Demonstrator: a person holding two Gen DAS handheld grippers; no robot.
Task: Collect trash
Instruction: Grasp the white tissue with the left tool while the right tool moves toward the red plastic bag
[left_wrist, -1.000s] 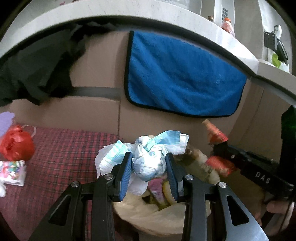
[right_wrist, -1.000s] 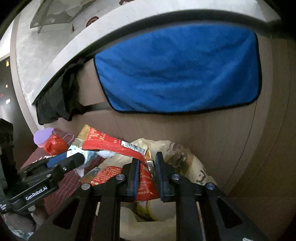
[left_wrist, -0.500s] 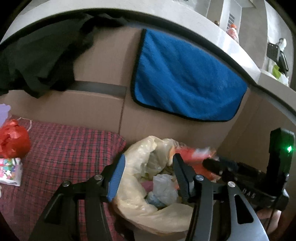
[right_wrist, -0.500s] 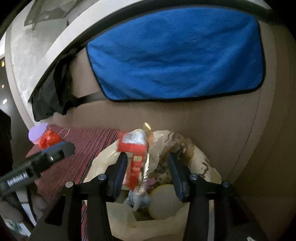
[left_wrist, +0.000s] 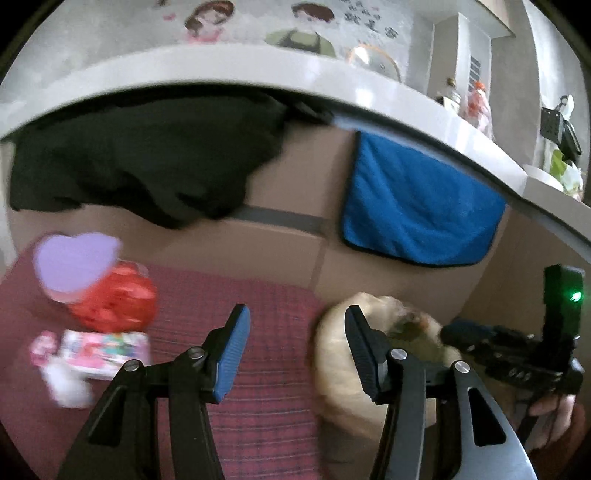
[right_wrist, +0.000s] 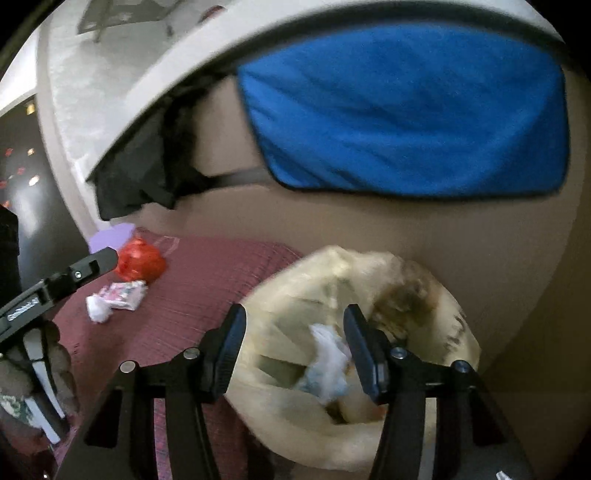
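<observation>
A trash bin lined with a cream plastic bag stands on the floor by the cabinet; crumpled white tissue lies inside it. It also shows in the left wrist view. My right gripper is open and empty just above the bin's near rim. My left gripper is open and empty over the red plaid mat, left of the bin. On the mat lie a red crumpled bag, a pink wrapper and a white tissue wad.
A blue towel and a black cloth hang from the counter edge above the brown cabinet front. A purple heart-shaped lid sits behind the red bag. Bottles stand on the counter.
Both grippers opened and dropped their trash, the tissue wad and the red wrapper, into the bin. The left gripper then swung left over the mat; the right drew back slightly.
</observation>
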